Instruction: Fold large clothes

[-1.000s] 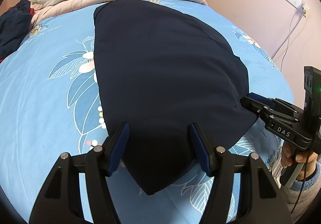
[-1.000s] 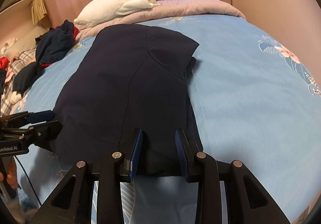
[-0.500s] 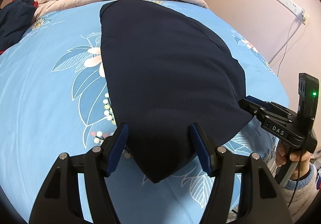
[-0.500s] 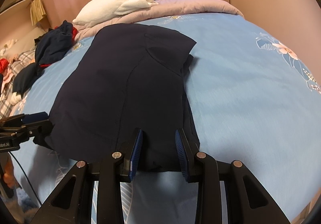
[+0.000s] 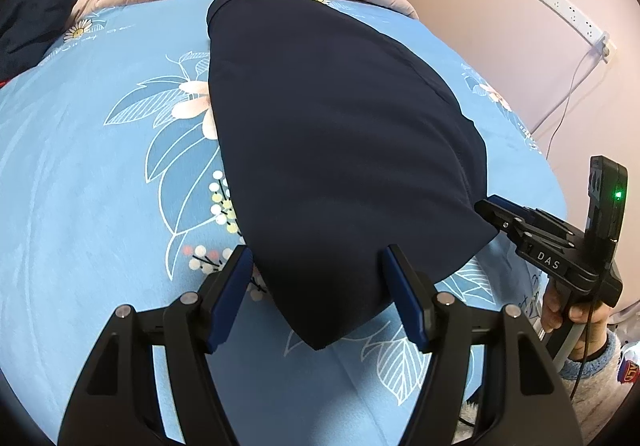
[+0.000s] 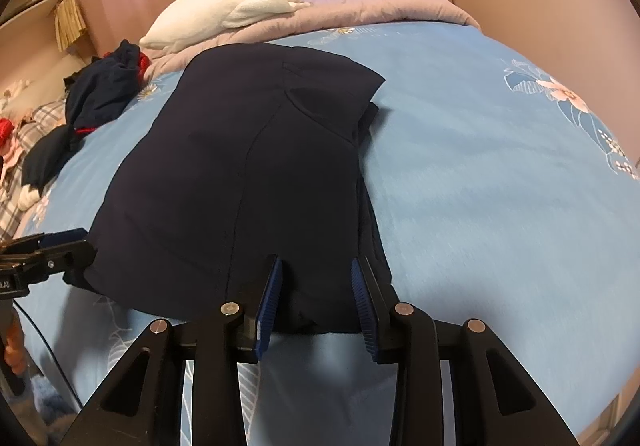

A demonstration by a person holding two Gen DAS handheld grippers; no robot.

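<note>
A dark navy garment [image 5: 340,150] lies folded flat on the blue flowered bedsheet [image 5: 100,186]; it also shows in the right wrist view [image 6: 248,182]. My left gripper [image 5: 320,270] is open, its blue pads straddling the garment's near corner. My right gripper [image 6: 316,278] is open over the garment's near edge, at its right corner. In the left wrist view the right gripper [image 5: 496,212] sits beside the garment's right corner. In the right wrist view the left gripper [image 6: 64,246] sits at the garment's left corner.
A white towel [image 6: 228,12] rests on a mauve quilt [image 6: 380,6] at the bed's far end. A heap of dark and red clothes [image 6: 100,86] lies at the far left. A wall with a power strip [image 5: 568,12] and cable runs along the right.
Both grippers have drawn back slightly toward the near edge of the bed. The garment lies as before, and both grippers stay open.
</note>
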